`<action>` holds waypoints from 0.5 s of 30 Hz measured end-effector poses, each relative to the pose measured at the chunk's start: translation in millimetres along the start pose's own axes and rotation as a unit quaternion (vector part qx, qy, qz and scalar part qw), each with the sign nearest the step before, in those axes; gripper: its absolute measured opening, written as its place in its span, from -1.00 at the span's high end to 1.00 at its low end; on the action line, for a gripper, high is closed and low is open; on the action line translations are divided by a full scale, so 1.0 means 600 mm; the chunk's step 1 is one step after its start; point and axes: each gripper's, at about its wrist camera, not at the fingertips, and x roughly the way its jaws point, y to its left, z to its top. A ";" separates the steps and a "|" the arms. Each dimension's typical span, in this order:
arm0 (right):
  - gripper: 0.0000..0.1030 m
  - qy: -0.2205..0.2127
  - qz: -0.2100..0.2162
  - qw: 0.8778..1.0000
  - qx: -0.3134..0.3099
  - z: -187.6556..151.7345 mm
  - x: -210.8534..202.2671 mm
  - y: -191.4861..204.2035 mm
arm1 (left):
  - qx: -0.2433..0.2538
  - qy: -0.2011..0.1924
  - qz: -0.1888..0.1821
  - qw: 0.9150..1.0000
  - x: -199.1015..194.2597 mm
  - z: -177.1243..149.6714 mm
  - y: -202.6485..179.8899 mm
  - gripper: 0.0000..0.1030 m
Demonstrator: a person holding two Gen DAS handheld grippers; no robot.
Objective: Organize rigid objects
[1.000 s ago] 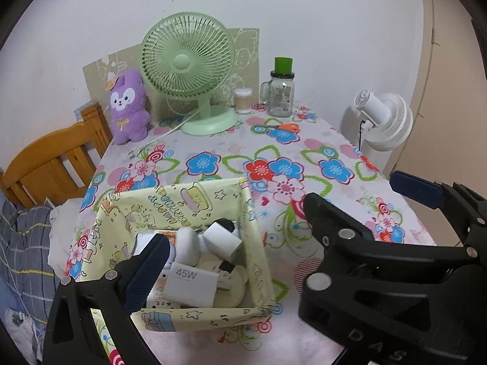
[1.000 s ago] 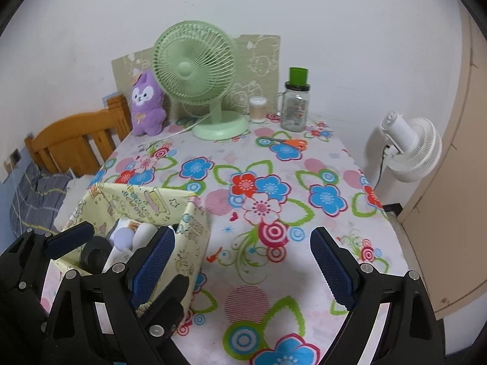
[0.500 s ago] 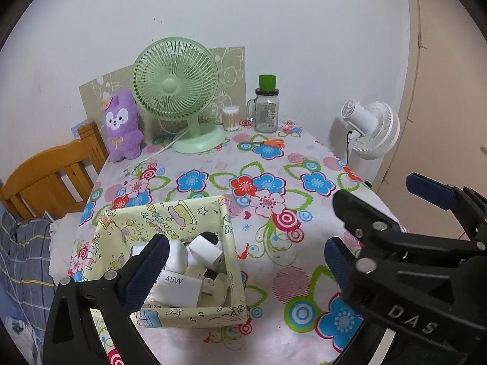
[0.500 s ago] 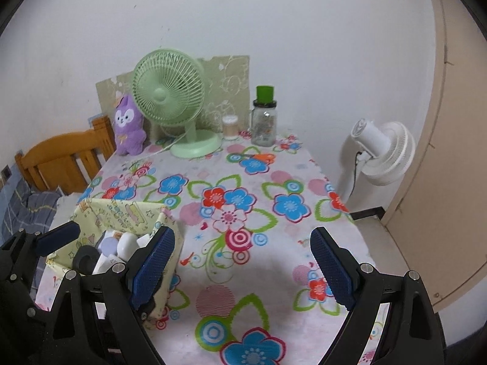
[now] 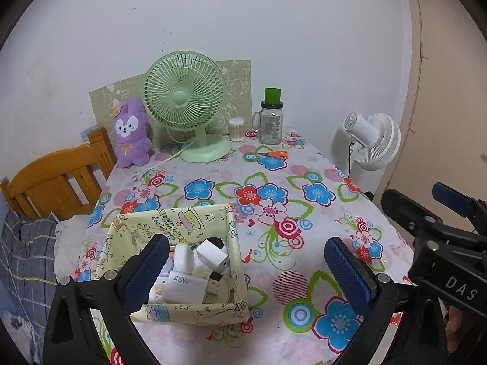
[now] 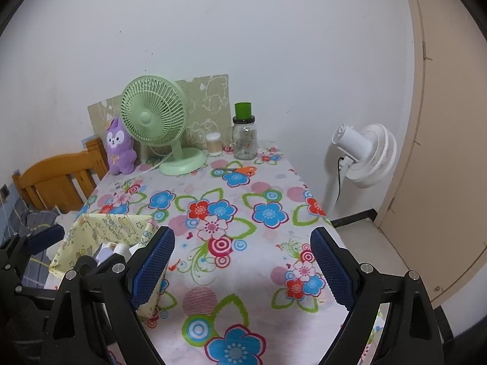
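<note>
A yellow patterned fabric basket (image 5: pixel 170 222) stands at the near left of the flowered table (image 5: pixel 274 213). It holds several white chargers, among them a 45W block (image 5: pixel 182 286) and a white case (image 5: pixel 183 257). My left gripper (image 5: pixel 246 276) is open and empty, above and behind the basket's near right corner. My right gripper (image 6: pixel 243 270) is open and empty over the table's near middle; the basket (image 6: pixel 103 228) shows at its left. The right gripper's body shows at the right of the left wrist view (image 5: pixel 441 243).
A green desk fan (image 5: pixel 188 106), a purple plush (image 5: pixel 132 132), a cotton swab jar (image 5: pixel 236 125) and a green-lidded glass jar (image 5: pixel 271 121) stand along the far edge, with orange scissors (image 5: pixel 274 154) nearby. A wooden chair (image 5: pixel 54 176) is left, a white floor fan (image 5: pixel 374 140) right.
Both grippers have drawn back and up from the table, so the basket and table look smaller and farther. Both stay open and empty.
</note>
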 end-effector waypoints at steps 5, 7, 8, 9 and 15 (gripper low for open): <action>-0.86 -0.008 -0.002 1.000 0.008 -0.004 -0.011 -0.008 | 0.004 -0.015 0.008 1.000 -0.014 0.000 -0.001 -0.99; -0.89 -0.013 -0.003 1.000 0.010 -0.005 -0.016 -0.010 | 0.003 -0.020 0.010 1.000 -0.018 -0.001 0.001 -0.99; -0.89 -0.016 -0.005 1.000 0.008 -0.006 -0.018 -0.010 | 0.003 -0.021 0.012 1.000 -0.019 -0.001 0.002 -0.99; -0.90 -0.019 -0.007 1.000 0.006 -0.006 -0.019 -0.009 | 0.003 -0.022 0.013 1.000 -0.019 -0.002 0.003 -0.99; -0.92 -0.025 -0.009 1.000 0.003 -0.008 -0.024 -0.012 | -0.006 -0.021 0.014 1.000 -0.017 -0.003 0.012 -0.99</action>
